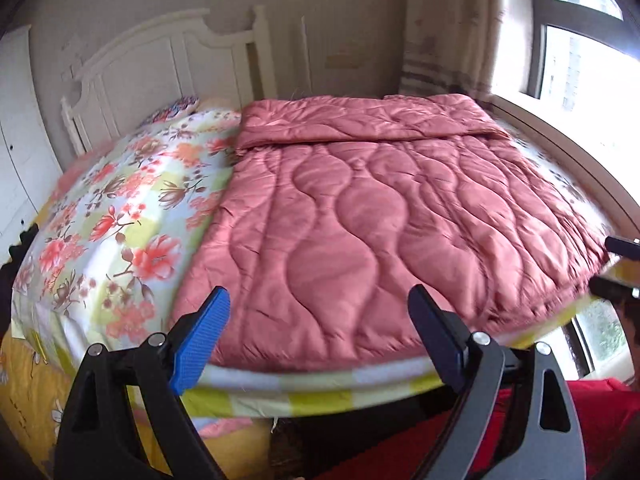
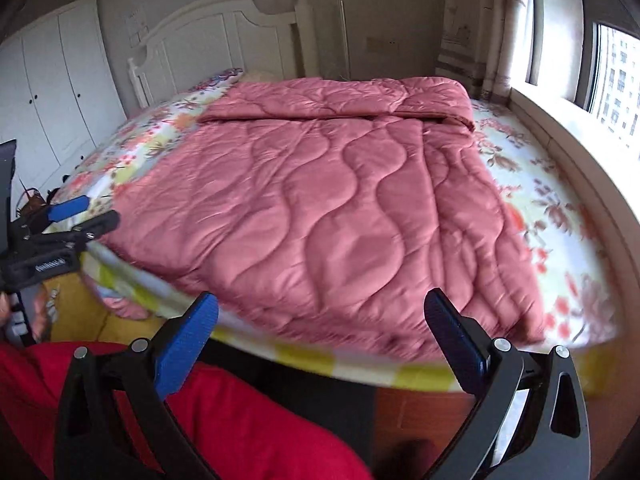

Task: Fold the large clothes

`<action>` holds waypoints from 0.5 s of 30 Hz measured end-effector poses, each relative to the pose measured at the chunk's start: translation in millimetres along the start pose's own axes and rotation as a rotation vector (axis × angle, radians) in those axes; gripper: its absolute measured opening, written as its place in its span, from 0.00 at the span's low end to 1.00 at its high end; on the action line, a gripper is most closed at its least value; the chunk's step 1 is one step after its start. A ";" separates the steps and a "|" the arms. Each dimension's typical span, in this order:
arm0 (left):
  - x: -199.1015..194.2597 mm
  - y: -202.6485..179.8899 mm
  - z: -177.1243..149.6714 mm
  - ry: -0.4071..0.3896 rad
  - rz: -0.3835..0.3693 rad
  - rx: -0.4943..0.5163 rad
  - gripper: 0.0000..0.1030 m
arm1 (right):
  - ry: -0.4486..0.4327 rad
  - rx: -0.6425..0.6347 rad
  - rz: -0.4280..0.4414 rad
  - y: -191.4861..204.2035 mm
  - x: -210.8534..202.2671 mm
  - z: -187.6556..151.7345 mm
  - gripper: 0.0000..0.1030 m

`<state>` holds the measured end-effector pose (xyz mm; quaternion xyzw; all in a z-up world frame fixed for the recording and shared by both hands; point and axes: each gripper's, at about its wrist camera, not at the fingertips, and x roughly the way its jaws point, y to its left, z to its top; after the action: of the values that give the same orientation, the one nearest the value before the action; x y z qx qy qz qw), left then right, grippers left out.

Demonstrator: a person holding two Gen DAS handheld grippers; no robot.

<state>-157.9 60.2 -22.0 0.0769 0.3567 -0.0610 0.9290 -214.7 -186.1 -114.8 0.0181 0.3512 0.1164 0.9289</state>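
Quilt (image 1: 360,216), pink and padded, fills mid-frame on the bed (image 1: 120,200); soft, bulky, probably slippery, best pinched at near corners. Left gripper (image 1: 316,340) and right gripper (image 2: 320,344) gape empty.

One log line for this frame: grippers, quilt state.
left gripper: open, empty | right gripper: open, empty | pink quilt: flat on bed, far edge folded back | contact: none

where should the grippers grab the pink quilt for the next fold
Take the pink quilt by its near hem, one corner per gripper: left gripper at the near-left corner, right gripper at the near-right. Come from the foot of the bed, where both open grippers are. The quilt lies flat, its far end already folded over, and the near edge sits free at the mattress edge.
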 end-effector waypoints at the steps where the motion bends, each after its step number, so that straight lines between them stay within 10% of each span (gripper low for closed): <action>1: -3.3 -4.4 -4.2 -0.013 -0.006 0.015 0.87 | -0.013 -0.011 0.024 2.1 -2.0 -0.4 0.96; 6: -8.4 2.9 -15.8 -0.039 -0.035 -0.015 0.87 | -0.006 0.101 0.272 -32.9 -4.8 1.1 0.96; 15: 7.9 42.7 -22.5 -0.046 0.020 -0.082 0.87 | 0.008 0.326 0.167 -137.7 -4.1 -3.5 0.96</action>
<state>-159.6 105.8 -39.6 0.0408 0.3367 -0.0388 0.9399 -191.9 -321.1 -130.7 0.1968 0.3666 0.1346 0.8993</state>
